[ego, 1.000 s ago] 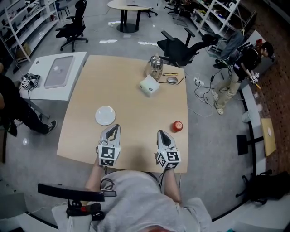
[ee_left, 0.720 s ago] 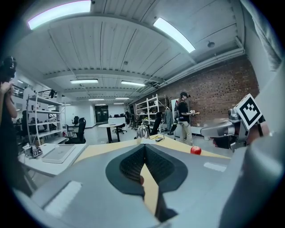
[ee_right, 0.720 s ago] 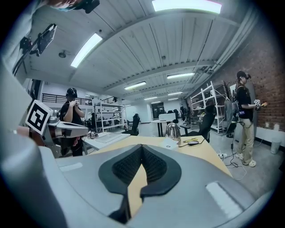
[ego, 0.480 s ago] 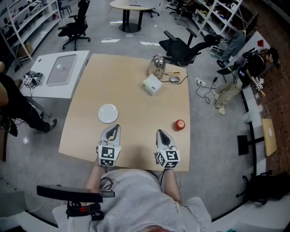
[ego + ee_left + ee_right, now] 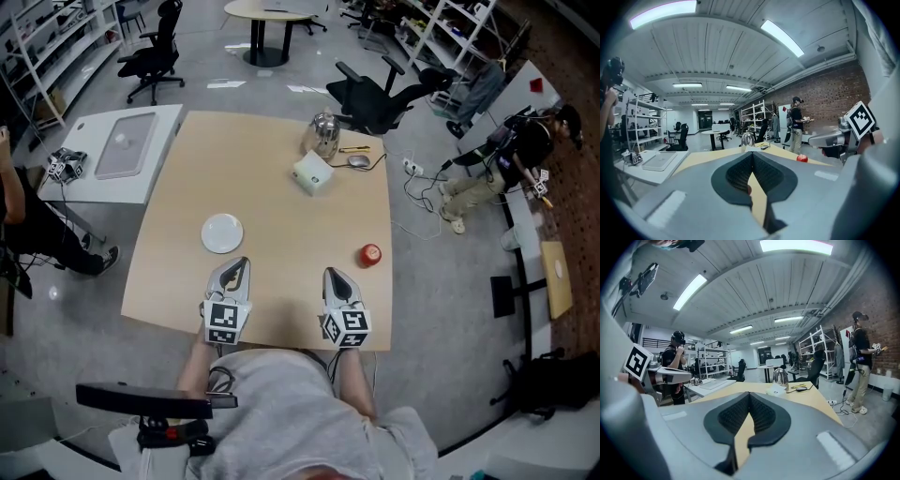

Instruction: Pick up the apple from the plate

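Observation:
A red apple [image 5: 369, 254] lies on the bare tan table [image 5: 272, 178] near its right edge, not on the plate. The white plate [image 5: 222, 232] sits empty at the left. My left gripper [image 5: 238, 264] rests near the front edge just below the plate, shut with nothing in it. To its right, my right gripper [image 5: 332, 276] is likewise shut and empty, with the apple a short way to its right and farther out. In the left gripper view the shut jaws of the left gripper [image 5: 752, 158] point along the table, and the apple [image 5: 802, 158] shows small at the right.
A metal kettle [image 5: 324, 132], a white box [image 5: 312, 174], a mouse and a pen lie at the table's far side. Office chairs [image 5: 375, 94] stand beyond it, a white side table [image 5: 122, 150] to the left. A person [image 5: 487, 173] is on the floor at right.
Both grippers keep their places. The head view has shifted slightly, and the person at the right has changed posture.

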Tool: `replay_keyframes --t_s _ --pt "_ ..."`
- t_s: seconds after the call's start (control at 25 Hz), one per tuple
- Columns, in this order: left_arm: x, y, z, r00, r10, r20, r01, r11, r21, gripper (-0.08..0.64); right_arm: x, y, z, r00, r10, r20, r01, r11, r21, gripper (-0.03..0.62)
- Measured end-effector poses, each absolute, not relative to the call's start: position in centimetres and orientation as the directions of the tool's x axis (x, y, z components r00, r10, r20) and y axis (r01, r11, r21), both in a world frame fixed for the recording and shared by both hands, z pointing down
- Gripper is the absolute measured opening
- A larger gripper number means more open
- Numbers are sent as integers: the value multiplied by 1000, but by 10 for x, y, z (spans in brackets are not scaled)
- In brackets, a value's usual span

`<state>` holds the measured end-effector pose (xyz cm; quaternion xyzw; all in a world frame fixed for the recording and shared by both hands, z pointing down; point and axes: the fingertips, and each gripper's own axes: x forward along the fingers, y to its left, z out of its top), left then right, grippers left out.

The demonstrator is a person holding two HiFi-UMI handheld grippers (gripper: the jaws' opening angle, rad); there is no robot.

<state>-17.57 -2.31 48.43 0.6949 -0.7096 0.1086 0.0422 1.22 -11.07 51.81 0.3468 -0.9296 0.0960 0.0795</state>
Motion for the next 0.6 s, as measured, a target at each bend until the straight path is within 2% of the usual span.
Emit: replay_keyframes --t_s 0.6 --pt "-162 -20 485 -25 -977 212 -995 5 -95 20 27 -107 520 -743 -634 213 -665 737 -126 6"
